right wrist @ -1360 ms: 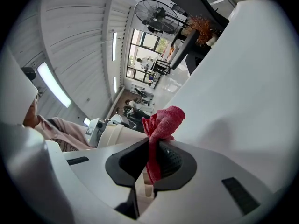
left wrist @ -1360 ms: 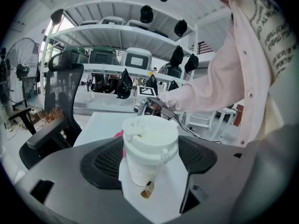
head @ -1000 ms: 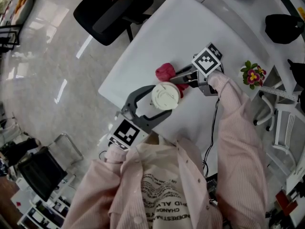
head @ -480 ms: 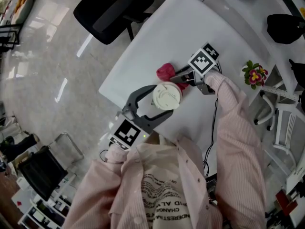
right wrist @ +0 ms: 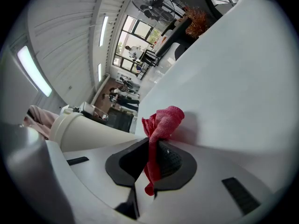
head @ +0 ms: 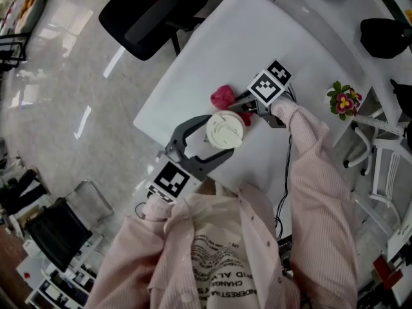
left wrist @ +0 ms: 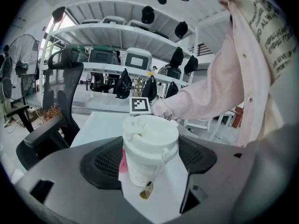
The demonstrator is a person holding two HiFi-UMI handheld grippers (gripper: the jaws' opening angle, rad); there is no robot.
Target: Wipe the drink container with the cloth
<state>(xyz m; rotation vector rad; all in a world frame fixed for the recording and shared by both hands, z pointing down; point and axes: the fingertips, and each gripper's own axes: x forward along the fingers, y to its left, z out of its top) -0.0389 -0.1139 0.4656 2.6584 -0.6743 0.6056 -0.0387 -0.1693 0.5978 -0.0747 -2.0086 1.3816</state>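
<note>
Starting at the left: no change there. Holds the white drink container [head: 224, 129] clamped between the wide-set jaws of the left gripper [left wrist: 148, 169]. Keeps it upright on the near part of the white surface [head: 257, 37], lid on, with a small tea-bag tag [left wrist: 145, 190] dangling down the near wall. Sits just where it sat a second ago.

Moving right: pinches the red cloth [head: 222, 96] tight in the right gripper [right wrist: 149, 148], leaving a bunched end poking out past the tips and a short tail hanging behind them. Lies just beside the container's far side, low against the surface. Impossible to say whether touching the wall.

Further right: has crept slightly leftward over the last second, going by the marker cube [head: 269, 85], carrying the cloth along that far side.

Reads as a wiping pass barely begun or only lining up, with so little travel that most of the wall probably remains unwiped. Calls for a steady left hold while pressing the cloth in against the wall, and risks tipping or sliding the light container if pushed hard.
</note>
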